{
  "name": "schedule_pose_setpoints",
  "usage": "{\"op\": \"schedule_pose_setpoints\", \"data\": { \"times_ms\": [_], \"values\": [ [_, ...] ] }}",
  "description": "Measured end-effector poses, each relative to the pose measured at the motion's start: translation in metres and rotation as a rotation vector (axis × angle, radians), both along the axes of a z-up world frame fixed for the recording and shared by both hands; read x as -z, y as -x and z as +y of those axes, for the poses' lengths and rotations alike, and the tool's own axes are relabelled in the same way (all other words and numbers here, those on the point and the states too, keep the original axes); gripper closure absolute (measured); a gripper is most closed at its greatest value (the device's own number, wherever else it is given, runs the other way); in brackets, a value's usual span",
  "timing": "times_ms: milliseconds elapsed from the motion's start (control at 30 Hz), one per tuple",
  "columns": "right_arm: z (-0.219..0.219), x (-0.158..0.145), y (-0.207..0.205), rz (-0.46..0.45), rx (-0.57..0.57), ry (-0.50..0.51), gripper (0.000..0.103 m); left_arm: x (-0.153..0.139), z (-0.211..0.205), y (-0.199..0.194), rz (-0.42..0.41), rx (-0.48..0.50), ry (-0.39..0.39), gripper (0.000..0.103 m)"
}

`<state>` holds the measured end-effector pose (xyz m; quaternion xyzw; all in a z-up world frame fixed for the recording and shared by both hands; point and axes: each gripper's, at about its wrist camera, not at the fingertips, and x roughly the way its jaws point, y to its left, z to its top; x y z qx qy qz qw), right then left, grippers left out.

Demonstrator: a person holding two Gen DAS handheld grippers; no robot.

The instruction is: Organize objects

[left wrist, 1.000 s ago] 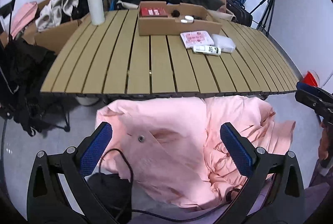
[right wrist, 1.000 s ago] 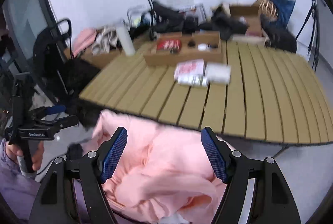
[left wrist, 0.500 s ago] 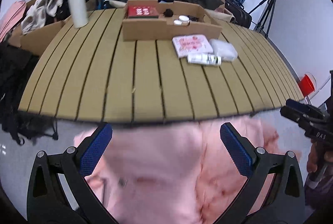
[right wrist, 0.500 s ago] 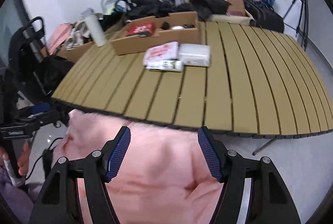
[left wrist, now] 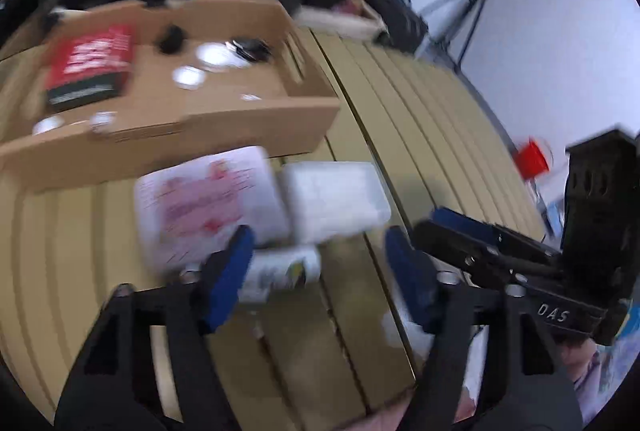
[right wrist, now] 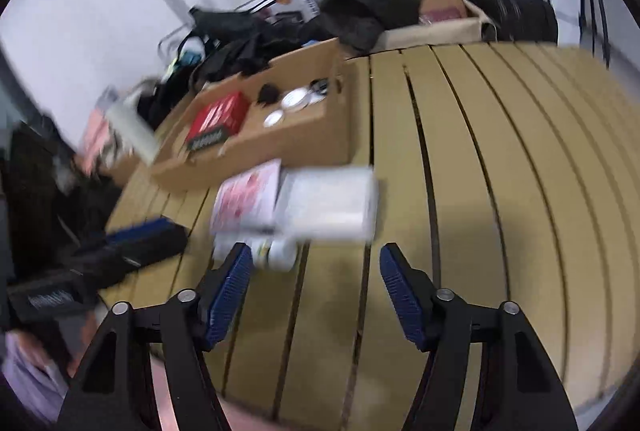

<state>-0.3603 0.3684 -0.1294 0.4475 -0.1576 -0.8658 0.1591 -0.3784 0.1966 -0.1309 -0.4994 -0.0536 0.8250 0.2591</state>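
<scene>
**Both grippers over the slatted bench, jaws half apart**

The left gripper [left wrist: 320, 267] is shown above the bench [left wrist: 420, 119] with its jaws apart; they have just been closing, and nothing is clamped. A white bottle [left wrist: 280, 271] lies on its side just ahead of the left jaw, partly hidden by that jaw's blue pad. Beyond it, a pink-printed packet [left wrist: 208, 199] and a white pack [left wrist: 336, 195] are seen side by side, touching. Farther ahead stands an open cardboard box [left wrist: 248, 119] holding a red book [left wrist: 92, 63] and small round white items.

The right gripper [right wrist: 316, 271] is likewise held with jaws apart, just closing, nothing between them. The bottle [right wrist: 276, 251] lies just ahead of its left jaw; the white pack [right wrist: 332, 203] lies straight ahead. Both views are motion-blurred.
</scene>
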Motion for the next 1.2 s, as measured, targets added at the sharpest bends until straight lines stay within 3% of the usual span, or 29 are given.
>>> {"op": "schedule_pose_setpoints", "data": {
  "times_ms": [100, 167, 233, 367, 467, 633, 733, 833, 933, 1067, 1200],
  "values": [
    [0.003, 0.021, 0.031, -0.042, 0.013, 0.035, 0.053, 0.025, 0.016, 0.02, -0.02, 0.01, 0.057, 0.056],
    [0.008, 0.038, 0.047, -0.082, 0.019, 0.09, 0.064, 0.031, 0.012, 0.024, -0.025, 0.003, -0.021, 0.056],
    [0.014, 0.049, 0.056, -0.098, 0.024, 0.151, 0.066, 0.035, 0.008, 0.026, -0.064, 0.012, -0.091, 0.063],
    [0.014, 0.049, 0.059, -0.107, 0.041, 0.165, 0.068, 0.028, 0.013, 0.017, -0.036, 0.012, -0.063, 0.064],
    [0.005, 0.029, 0.047, -0.074, 0.035, 0.088, 0.07, 0.011, 0.011, 0.012, -0.022, -0.002, -0.097, 0.065],
    [0.005, -0.016, 0.023, -0.007, 0.034, 0.082, 0.072, -0.032, 0.002, 0.001, 0.027, -0.006, -0.15, 0.065],
    [-0.001, -0.051, 0.016, 0.028, 0.03, 0.079, 0.072, -0.072, -0.006, -0.003, 0.087, 0.011, -0.161, 0.065],
    [-0.01, -0.097, 0.02, 0.085, 0.004, 0.075, 0.072, -0.111, -0.018, 0.008, 0.141, 0.013, -0.181, 0.065],
    [-0.021, -0.123, 0.035, 0.104, -0.025, 0.089, 0.073, -0.135, -0.031, 0.027, 0.17, -0.007, -0.199, 0.065],
    [-0.039, -0.137, 0.071, 0.105, -0.051, 0.093, 0.073, -0.138, -0.045, 0.06, 0.147, -0.044, -0.208, 0.065],
    [-0.051, -0.12, 0.112, 0.047, -0.06, 0.089, 0.073, -0.113, -0.049, 0.098, 0.08, -0.07, -0.172, 0.065]
  ]
}}
